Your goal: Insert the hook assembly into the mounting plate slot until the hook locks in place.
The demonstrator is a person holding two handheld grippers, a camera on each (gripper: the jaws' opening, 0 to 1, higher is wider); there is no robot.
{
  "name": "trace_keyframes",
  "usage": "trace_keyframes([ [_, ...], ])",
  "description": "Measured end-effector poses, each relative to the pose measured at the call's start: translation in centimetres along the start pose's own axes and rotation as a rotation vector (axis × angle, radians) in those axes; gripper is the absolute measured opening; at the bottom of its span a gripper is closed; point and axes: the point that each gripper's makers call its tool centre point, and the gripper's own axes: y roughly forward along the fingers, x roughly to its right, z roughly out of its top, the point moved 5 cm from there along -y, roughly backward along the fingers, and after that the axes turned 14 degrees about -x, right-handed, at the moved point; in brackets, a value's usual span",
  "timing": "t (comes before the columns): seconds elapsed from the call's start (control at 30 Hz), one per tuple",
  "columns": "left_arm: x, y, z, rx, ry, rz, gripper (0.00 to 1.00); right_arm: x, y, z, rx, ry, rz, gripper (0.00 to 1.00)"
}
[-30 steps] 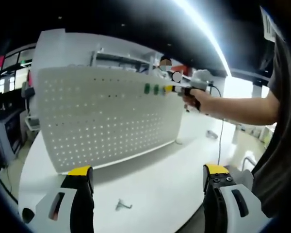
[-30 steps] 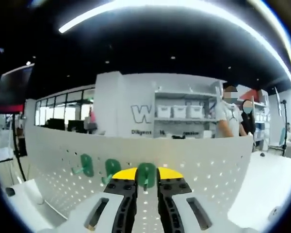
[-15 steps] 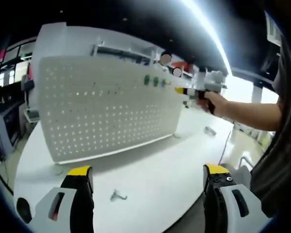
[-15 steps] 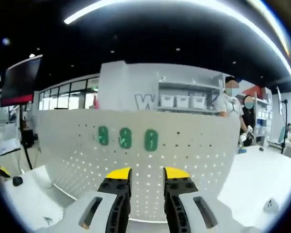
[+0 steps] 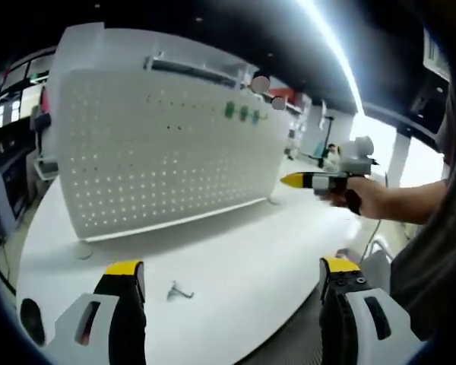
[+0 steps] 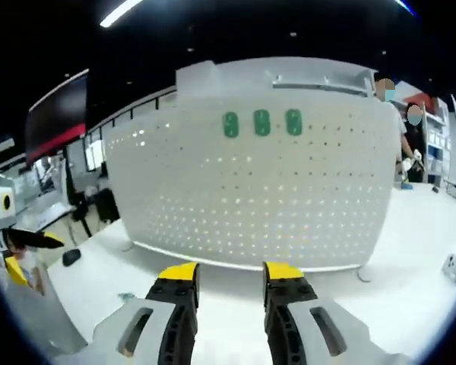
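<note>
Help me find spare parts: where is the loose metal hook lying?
In the left gripper view, the loose metal hook lies on the white table, before the pegboard, near the left gripper.

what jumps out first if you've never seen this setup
The white pegboard standing upright on the white table, with three green hooks in a row near its top edge. On the table before it lies a small metal hook, past the open left tool.

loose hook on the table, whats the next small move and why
Probably lower the left gripper, jaws wide open, toward the loose metal hook lying on the white table. Three green hooks already sit on the pegboard, and the right gripper is open and empty.
</note>
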Motion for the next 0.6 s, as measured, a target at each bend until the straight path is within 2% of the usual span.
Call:
trace_keyframes([
  [0.13,-0.5,-0.2,-0.5,-0.011,-0.046,0.015,0.9,-2.1,0.3,-1.7,-0.05,0.011,0.054,0.4],
  [0.2,-0.7,-0.4,-0.5,0.009,-0.088,0.008,0.92,-3.4,0.4,-2.6,-0.076,0.005,0.086,0.41],
  [0.27,-0.8,-0.5,-0.7,0.005,-0.089,0.01,0.92,-4.5,0.4,-3.3,-0.098,-0.009,0.113,0.43],
  [0.4,-1.0,-0.6,-1.6,-0.027,-0.099,0.019,0.92,-6.9,0.1,-4.5,-0.137,-0.016,0.183,0.46],
  [0.5,-1.2,-0.5,-2.0,-0.036,-0.122,0.019,0.95,-8.1,-0.3,-5.3,-0.163,-0.035,0.215,0.48],
  [0.6,-1.5,-0.5,-2.5,-0.057,-0.131,0.025,0.94,-9.0,-0.8,-5.6,-0.178,-0.018,0.251,0.48],
])
